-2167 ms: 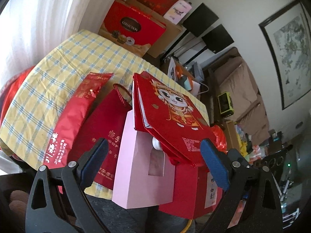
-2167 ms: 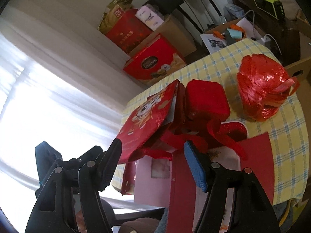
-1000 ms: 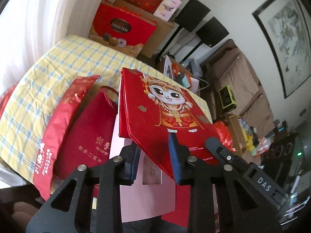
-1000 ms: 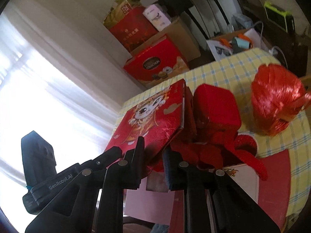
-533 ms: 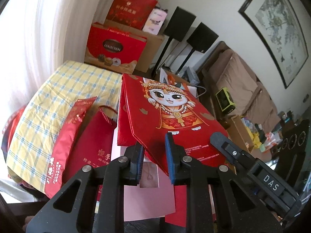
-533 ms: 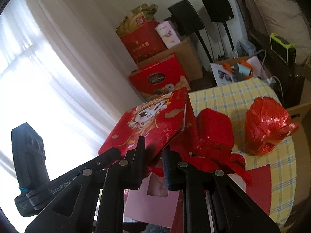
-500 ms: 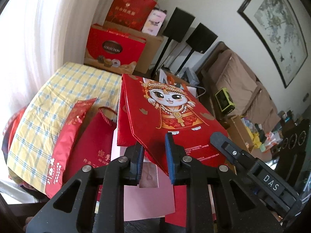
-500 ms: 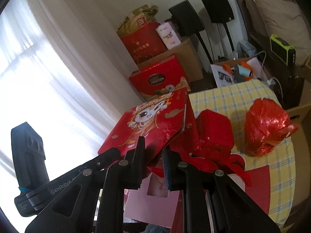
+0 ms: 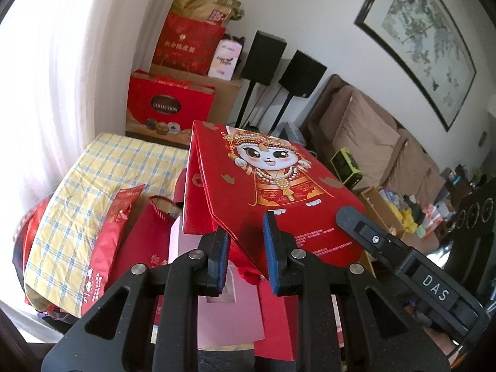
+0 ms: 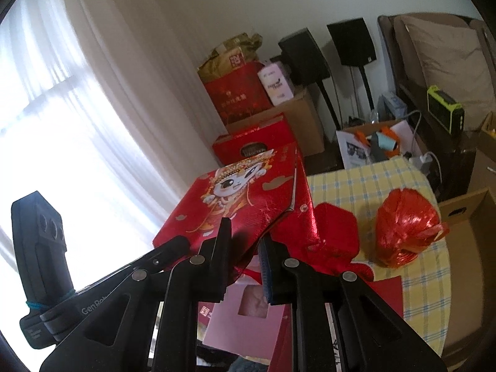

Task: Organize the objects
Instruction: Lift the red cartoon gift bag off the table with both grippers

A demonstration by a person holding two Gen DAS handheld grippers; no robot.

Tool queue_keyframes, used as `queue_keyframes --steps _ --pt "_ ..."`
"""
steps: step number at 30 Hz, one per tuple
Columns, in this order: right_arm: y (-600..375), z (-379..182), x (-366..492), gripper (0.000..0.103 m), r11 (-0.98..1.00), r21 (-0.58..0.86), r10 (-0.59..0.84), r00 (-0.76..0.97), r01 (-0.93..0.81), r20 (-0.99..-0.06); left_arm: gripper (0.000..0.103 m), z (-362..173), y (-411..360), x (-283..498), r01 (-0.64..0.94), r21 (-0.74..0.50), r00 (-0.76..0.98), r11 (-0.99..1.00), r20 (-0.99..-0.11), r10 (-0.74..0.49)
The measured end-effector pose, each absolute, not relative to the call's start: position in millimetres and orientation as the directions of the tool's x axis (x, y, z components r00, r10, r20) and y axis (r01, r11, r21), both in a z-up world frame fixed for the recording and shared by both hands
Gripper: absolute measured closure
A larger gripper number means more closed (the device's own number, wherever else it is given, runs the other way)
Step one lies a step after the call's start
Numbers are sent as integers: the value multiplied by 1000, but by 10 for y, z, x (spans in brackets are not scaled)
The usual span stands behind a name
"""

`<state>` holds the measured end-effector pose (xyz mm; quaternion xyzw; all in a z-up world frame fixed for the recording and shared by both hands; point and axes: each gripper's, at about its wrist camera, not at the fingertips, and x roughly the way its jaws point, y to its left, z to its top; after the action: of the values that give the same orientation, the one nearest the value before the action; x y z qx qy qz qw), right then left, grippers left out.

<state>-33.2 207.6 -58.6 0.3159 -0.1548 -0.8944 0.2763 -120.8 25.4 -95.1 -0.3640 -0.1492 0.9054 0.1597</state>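
Above table edge (image 9: 102, 152): gripped cat bag (image 9: 266, 186)

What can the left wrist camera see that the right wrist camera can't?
Only the left wrist view shows the framed painting and the long red packet on the tablecloth. Only the right wrist view shows the shiny red bundle and the bright window. Both show the red cat bag, gripped by the left gripper and the right gripper, and the pink bag underneath.
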Motion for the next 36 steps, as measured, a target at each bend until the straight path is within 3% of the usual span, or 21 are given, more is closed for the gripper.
queue_keyframes --steps 12,36 --pt "2205 -286 -82 87 -828 378 -554 -705 414 -443 84 -699 378 -995 -228 -371 -707 -900 -573 415" --pt "2609 182 333 87 -831 363 -539 -772 421 -338 84 -159 607 -503 -324 -363 -740 -873 -478 474"
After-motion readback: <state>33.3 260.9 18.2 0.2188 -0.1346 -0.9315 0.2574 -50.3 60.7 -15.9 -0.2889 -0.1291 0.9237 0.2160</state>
